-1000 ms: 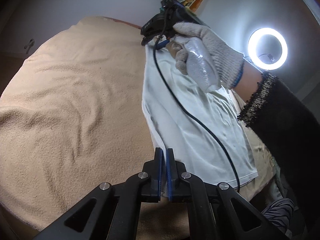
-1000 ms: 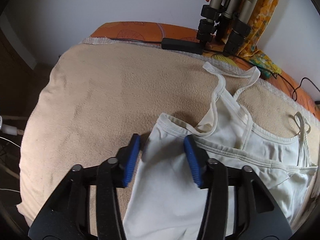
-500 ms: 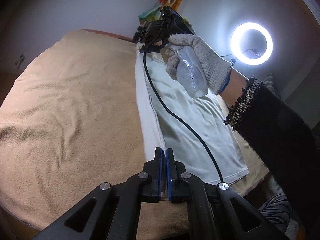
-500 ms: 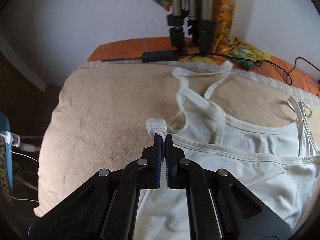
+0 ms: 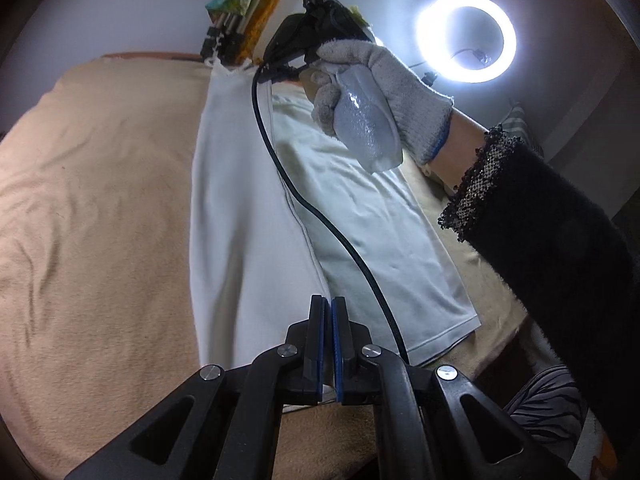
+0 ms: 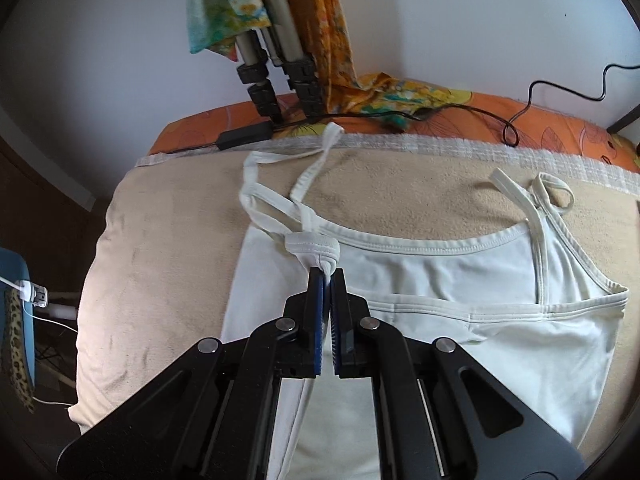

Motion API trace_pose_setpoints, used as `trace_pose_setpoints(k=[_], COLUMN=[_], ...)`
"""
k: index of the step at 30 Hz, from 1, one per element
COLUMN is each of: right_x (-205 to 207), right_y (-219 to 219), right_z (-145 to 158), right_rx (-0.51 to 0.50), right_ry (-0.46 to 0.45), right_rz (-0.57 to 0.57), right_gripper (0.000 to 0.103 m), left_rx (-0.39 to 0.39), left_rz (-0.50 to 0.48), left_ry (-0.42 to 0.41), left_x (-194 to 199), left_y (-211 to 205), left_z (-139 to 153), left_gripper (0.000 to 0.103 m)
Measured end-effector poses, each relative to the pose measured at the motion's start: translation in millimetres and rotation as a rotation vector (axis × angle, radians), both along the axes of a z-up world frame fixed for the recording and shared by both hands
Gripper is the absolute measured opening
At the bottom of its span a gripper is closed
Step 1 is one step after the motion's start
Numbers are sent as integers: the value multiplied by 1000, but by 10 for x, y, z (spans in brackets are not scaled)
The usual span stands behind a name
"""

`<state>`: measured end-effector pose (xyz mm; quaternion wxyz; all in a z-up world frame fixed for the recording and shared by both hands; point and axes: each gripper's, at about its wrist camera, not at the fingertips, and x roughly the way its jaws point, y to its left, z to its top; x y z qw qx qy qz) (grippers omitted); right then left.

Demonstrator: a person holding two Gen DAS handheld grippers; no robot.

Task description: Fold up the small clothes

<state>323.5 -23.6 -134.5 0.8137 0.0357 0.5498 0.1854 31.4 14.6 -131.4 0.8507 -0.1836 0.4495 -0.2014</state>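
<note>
A white strappy camisole (image 6: 460, 280) lies on a beige blanket (image 6: 168, 240). My right gripper (image 6: 327, 274) is shut on the camisole's top side corner by the left armhole and holds it raised over the body. My left gripper (image 5: 328, 304) is shut on the camisole's (image 5: 248, 216) bottom side edge and lifts it, so the left side strip stands folded up along a seam. The right gripper (image 5: 304, 40) shows in the left wrist view, held by a gloved hand, at the far end of the garment. Both thin straps (image 6: 280, 184) lie loose on the blanket.
A tripod (image 6: 276, 80) with colourful cloth hung on it stands at the far edge on an orange sheet (image 6: 560, 120), with a black adapter and cables. A lit ring light (image 5: 466, 38) stands at right. A black cable (image 5: 320, 216) hangs over the camisole.
My right gripper went from open around the top corner to shut on it, then lifted it rightward over the body. My left gripper stayed shut and raised the bottom edge, folding the side strip over.
</note>
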Motion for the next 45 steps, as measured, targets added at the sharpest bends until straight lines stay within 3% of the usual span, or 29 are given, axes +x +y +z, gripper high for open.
trace_pose_setpoints(k=[6, 8, 10, 14, 18, 31, 33, 36, 45], right_x=[22, 22, 21, -11, -100, -747, -870, -1061, -1415], right_y=[41, 34, 9, -104, -367, -1669, -1910, -2243, -3072], right_z=[-205, -239, -235, -155, 28, 748, 844, 921, 902], right_rx=[-44, -40, -32, -34, 19, 131, 148, 144, 156], right_ry=[-4, -5, -11, -39, -68, -162, -180, -214, -223], right_rz=[34, 38, 43, 18, -13, -120, -142, -173, -264], right_gripper=[4, 4, 4, 32, 36, 37, 42, 47, 48], left_rx=[19, 20, 16, 39, 90, 157, 162, 167, 183], left_rz=[-33, -41, -49, -59, -57, -53, -62, -88, -209], left_ry=[45, 58, 67, 43, -22, -137, -148, -160, -147], left_x=[35, 33, 31, -34, -133, -296, -310, -322, -257], left_y=[-161, -175, -209, -240, -223, -398, -475, -621, -1297], left_z=[-119, -138, -141, -61, 88, 252, 274, 303, 208], left_gripper=[0, 7, 23, 24, 29, 29, 29, 29, 29])
